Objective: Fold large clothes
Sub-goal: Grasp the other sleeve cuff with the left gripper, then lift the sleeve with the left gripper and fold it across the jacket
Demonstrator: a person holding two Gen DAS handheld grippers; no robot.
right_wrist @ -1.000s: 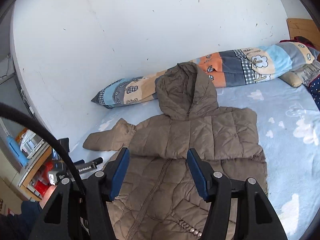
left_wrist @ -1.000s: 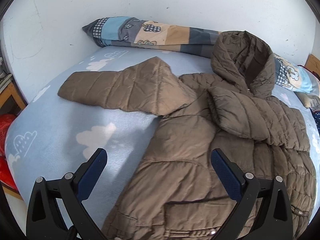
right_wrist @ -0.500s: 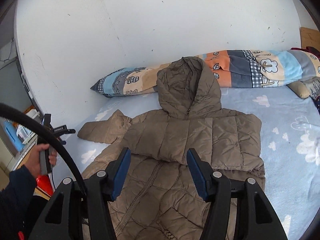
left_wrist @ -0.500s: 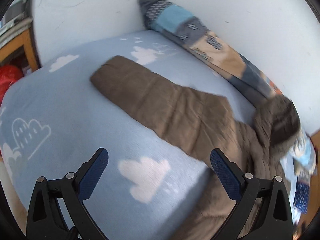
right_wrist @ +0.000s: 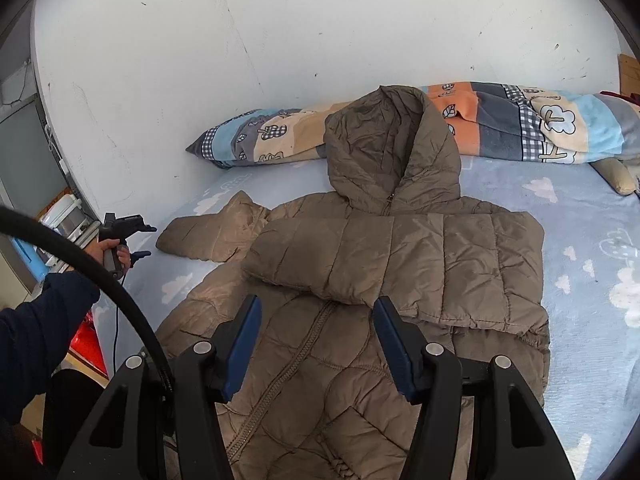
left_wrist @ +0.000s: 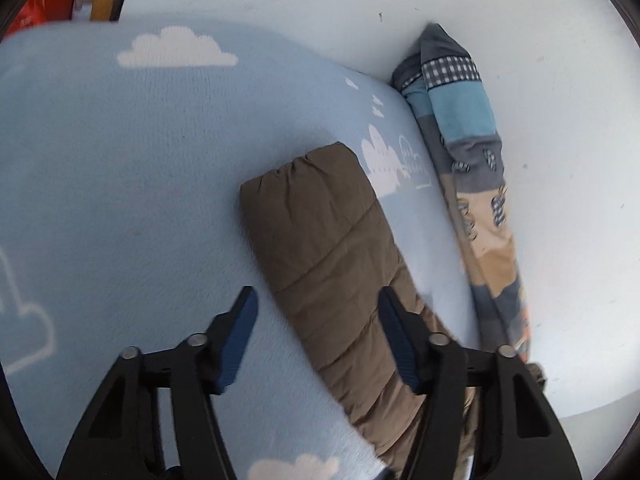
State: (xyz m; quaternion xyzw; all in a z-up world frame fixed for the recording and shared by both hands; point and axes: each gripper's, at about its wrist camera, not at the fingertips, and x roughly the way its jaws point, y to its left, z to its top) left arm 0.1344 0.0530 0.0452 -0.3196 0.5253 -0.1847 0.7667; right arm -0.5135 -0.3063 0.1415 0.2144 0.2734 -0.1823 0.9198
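The left gripper (left_wrist: 314,312) has swung from the jacket's body out to its spread sleeve (left_wrist: 320,248), and its jaws have just been closing; the sleeve lies between them, ungripped. The cuff sits toward 12 o'clock, the patterned bolster (left_wrist: 476,184) at 2 o'clock against the wall. The right gripper (right_wrist: 316,332) hovers released over the brown puffer jacket (right_wrist: 360,280), which lies on the bed (right_wrist: 580,240), hood at 12 o'clock, 1 sleeve folded across the chest. Likely light, soft and slippery, it is best pinched near the cuff. No containers are visible.
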